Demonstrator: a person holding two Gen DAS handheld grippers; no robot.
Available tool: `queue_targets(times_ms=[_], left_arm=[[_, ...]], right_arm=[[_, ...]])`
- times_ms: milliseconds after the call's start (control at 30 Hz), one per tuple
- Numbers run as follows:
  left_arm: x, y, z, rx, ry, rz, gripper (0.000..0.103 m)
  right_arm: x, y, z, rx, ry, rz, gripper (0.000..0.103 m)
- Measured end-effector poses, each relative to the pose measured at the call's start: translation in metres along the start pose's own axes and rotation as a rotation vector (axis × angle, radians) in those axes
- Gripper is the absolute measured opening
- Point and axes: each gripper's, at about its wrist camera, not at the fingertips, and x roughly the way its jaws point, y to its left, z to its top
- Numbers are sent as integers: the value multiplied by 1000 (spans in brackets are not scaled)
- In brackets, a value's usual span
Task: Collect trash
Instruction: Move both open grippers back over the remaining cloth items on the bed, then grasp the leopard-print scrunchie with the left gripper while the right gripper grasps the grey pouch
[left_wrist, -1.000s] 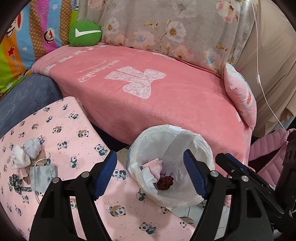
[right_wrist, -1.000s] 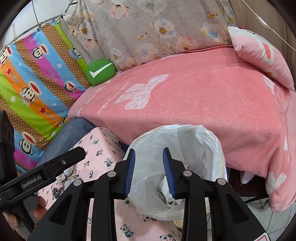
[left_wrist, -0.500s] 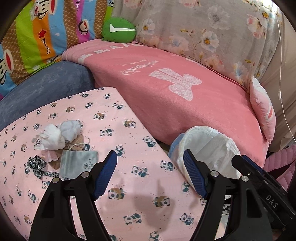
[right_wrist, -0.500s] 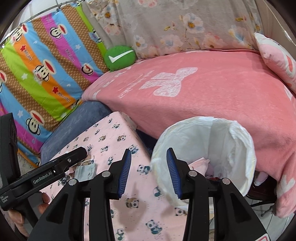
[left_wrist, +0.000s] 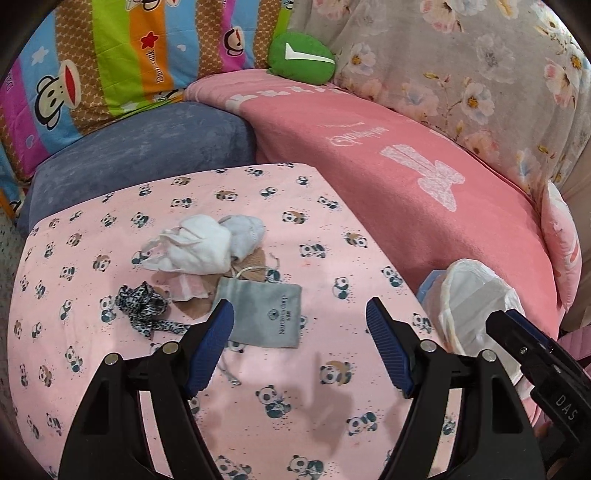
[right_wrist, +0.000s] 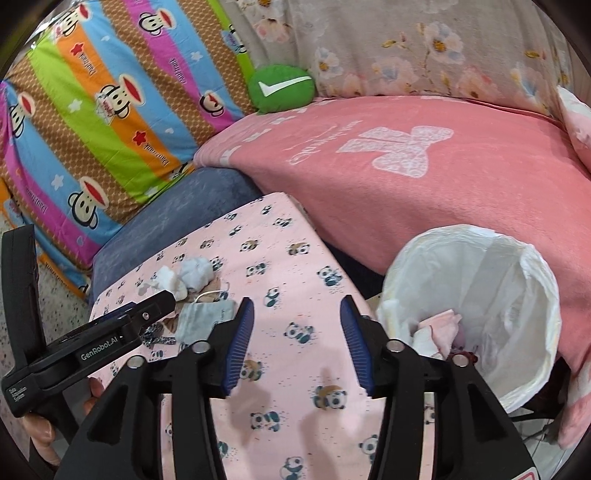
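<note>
Setting: pink panda-print worktop (left_wrist: 314, 229) pushed against a sofa under a pink blanket (left_wrist: 424, 173); striped monkey-print cushion (right_wrist: 92, 110) and a green check-mark pillow (left_wrist: 301, 59) at the back
Bin: white-lined trash bin (right_wrist: 517, 280) stands just beside the worktop's right edge, between it and the sofa; pink and white scraps lie inside it
Done so far: some rubbish is in the bin, so the collecting looks under way
Left to do: a cluster sits at the worktop's far left; white crumpled tissues (left_wrist: 199, 245), a grey drawstring pouch (left_wrist: 266, 314), a black-and-white patterned ribbon (left_wrist: 142, 306), pinkish and brown scraps beneath; all touching or overlapping
Left tongs (left_wrist: 299, 347): spread wide, empty, poised over the worktop with the pouch just beyond the left fingertip; likely next pick
Right tongs (right_wrist: 297, 343): apart, empty, above bare worktop between pile and bin
Progress: perhaps midway, judging by what remains
</note>
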Motion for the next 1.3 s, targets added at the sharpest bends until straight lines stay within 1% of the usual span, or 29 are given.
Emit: queue_targets(times_ms=[67,200,400,567,800,1067,1133,1200,1233,1300], left_arm=[[0,15,-3,-14,4,27,71],[4,50,-10,-72,22,73,71],[13,94,-17,-121,44,169,71],[25,124,-23,-160,74,203,71],[48,152,-23,-192,116,221,71],[70,160,-21,-199,144,176,71],[73,160,-21,-196,145,171,71],[74,159,-20,-186,139,166,71],[75,158,-20,-183,138,164,70],[75,156,-20,-176,138,151,61]], right_arm=[[7,10,-1,-16,16,8,51],[25,32,-7,-46,56,32,51],[59,63,-17,-82,124,55,51],[88,83,-24,-110,171,55,51],[132,100,-30,-130,234,34,51],[173,105,-37,-138,298,13,51],[177,105,-39,-143,305,9,47],[177,109,-42,-171,289,-9,44],[178,110,-43,-181,287,-17,40],[178,111,-45,-196,281,-29,33]])
